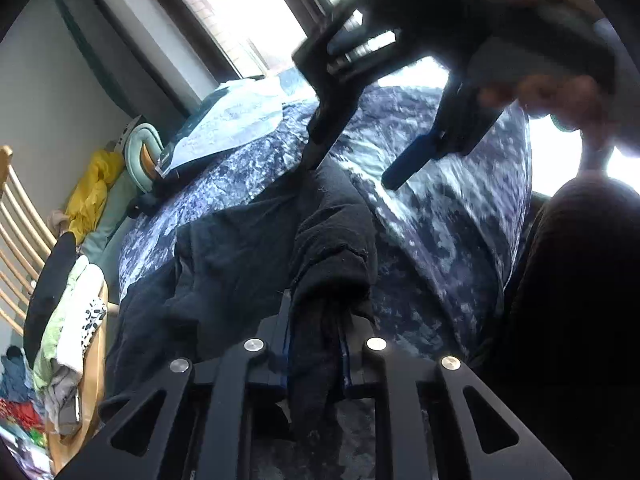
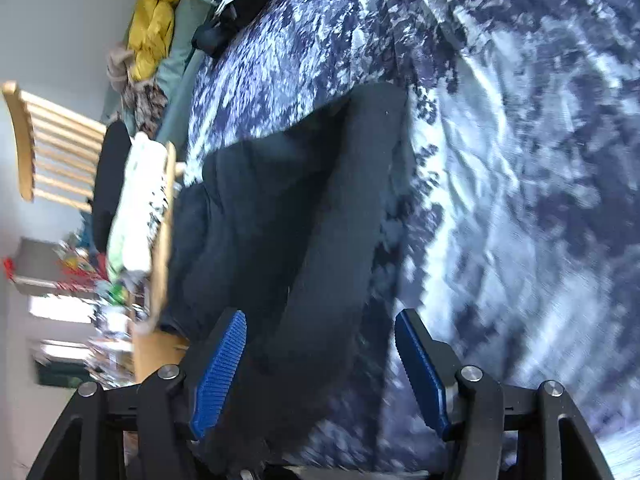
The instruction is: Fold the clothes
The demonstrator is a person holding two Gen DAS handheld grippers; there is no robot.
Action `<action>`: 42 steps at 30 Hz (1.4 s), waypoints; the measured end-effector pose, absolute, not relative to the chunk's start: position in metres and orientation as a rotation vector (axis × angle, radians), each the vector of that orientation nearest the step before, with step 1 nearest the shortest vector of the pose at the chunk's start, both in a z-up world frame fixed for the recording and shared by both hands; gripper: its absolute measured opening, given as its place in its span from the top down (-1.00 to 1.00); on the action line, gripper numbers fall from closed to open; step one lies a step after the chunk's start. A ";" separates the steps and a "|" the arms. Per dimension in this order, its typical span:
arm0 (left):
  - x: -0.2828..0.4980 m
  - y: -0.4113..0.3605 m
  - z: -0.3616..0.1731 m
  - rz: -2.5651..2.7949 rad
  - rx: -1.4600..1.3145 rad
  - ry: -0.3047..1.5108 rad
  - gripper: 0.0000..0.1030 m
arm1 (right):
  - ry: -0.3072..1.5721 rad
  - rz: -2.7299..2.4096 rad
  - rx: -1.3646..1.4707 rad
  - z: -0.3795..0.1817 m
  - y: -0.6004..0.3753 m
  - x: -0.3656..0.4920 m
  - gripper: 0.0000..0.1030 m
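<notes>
A black garment lies on a bed with a blue and white patterned cover. My left gripper is shut on a bunched fold of the black garment, which drapes over and hides the fingertips. My right gripper hovers open above the garment's far end in the left wrist view. In the right wrist view the right gripper is open, its blue pads apart, with a strip of the black garment running between them.
A wooden chair at the left carries a stack of folded clothes. A yellow cloth and pale green bedding lie beside the bed. A pillow sits at the far end, under a bright window.
</notes>
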State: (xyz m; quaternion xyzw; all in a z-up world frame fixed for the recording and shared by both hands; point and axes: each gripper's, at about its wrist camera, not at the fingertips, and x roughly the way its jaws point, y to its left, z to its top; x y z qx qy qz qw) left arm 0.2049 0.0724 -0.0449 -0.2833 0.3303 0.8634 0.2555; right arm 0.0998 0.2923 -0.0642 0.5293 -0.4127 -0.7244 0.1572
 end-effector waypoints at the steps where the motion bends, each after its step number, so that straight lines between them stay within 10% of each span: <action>1: 0.203 0.070 -0.040 2.354 -0.766 0.869 0.69 | -1.190 -2.070 1.522 -0.066 0.291 0.094 -0.29; 8: 0.190 0.053 -0.010 2.410 -0.739 0.699 0.72 | -1.215 -2.037 1.552 -0.077 0.268 0.054 -0.17; 10: 0.187 0.050 -0.006 2.414 -0.745 0.651 0.73 | -1.269 -2.011 1.526 -0.083 0.264 0.047 0.58; 13: 0.183 0.047 0.002 2.405 -0.762 0.565 0.75 | -1.321 -2.015 1.499 -0.082 0.264 0.048 0.80; 28: 0.190 0.061 0.036 2.201 -0.829 0.169 0.75 | -1.115 -2.474 1.504 0.023 0.322 0.129 0.83; 42: 0.046 -0.091 0.016 2.219 -1.331 -0.330 0.75 | -0.692 -2.311 1.583 0.020 0.155 -0.013 0.83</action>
